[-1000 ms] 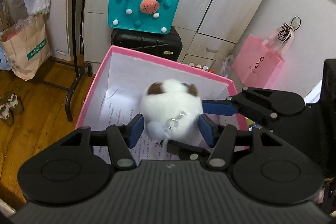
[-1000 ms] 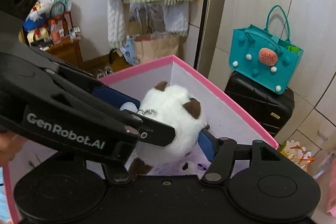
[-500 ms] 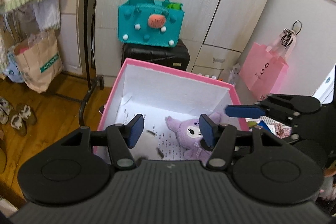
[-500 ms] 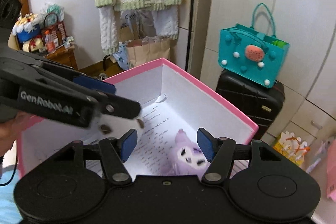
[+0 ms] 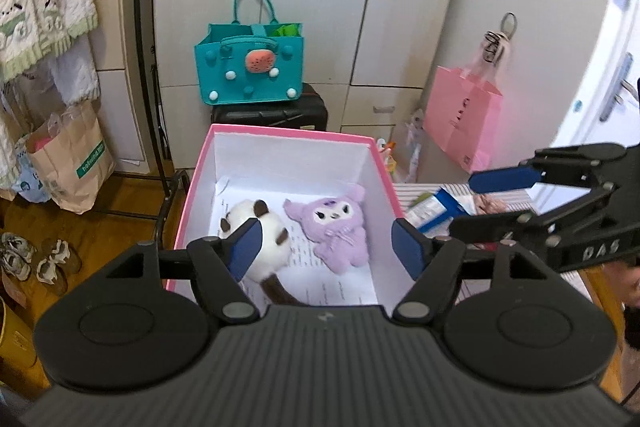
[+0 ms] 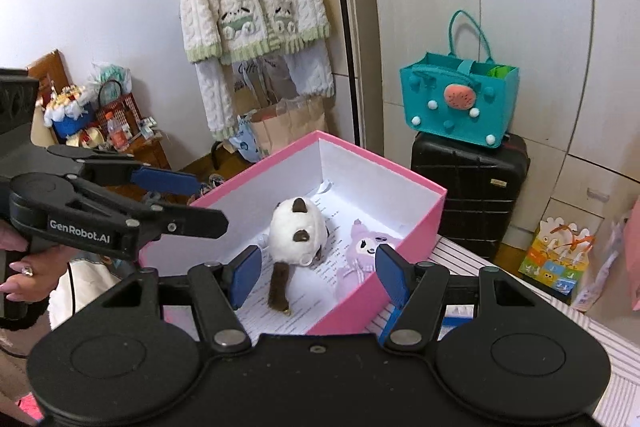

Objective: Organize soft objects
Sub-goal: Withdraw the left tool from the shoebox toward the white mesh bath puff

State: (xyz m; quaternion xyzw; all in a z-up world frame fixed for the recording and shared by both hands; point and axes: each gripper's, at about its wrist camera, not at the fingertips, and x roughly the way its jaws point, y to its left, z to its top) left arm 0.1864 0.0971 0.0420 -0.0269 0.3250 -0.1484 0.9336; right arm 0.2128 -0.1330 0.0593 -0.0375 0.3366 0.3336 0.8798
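Note:
A pink box (image 5: pixel 384 163) with white inner walls stands on the striped table. Inside lie a white plush with brown ears and tail (image 5: pixel 268 231) and a purple plush (image 5: pixel 336 227) beside it on printed paper. Both show in the right wrist view too, the white plush (image 6: pixel 296 231) and the purple plush (image 6: pixel 360 255) in the pink box (image 6: pixel 404 287). My left gripper (image 5: pixel 326 247) is open and empty above the box's near edge. My right gripper (image 6: pixel 316 271) is open and empty, raised to the right of the box; it also shows in the left wrist view (image 5: pixel 500 195).
A teal felt bag (image 5: pixel 250 67) sits on a black suitcase (image 5: pixel 272 113) behind the box. A pink paper bag (image 5: pixel 462 119) hangs at the right. A clothes rack pole (image 5: pixel 146 67) and brown paper bag (image 5: pixel 68 155) stand left. Packets (image 5: pixel 436 205) lie on the table.
Both grippers let go of the white plush, which dropped into the box beside the purple plush. Both grippers have pulled up and back from the box.

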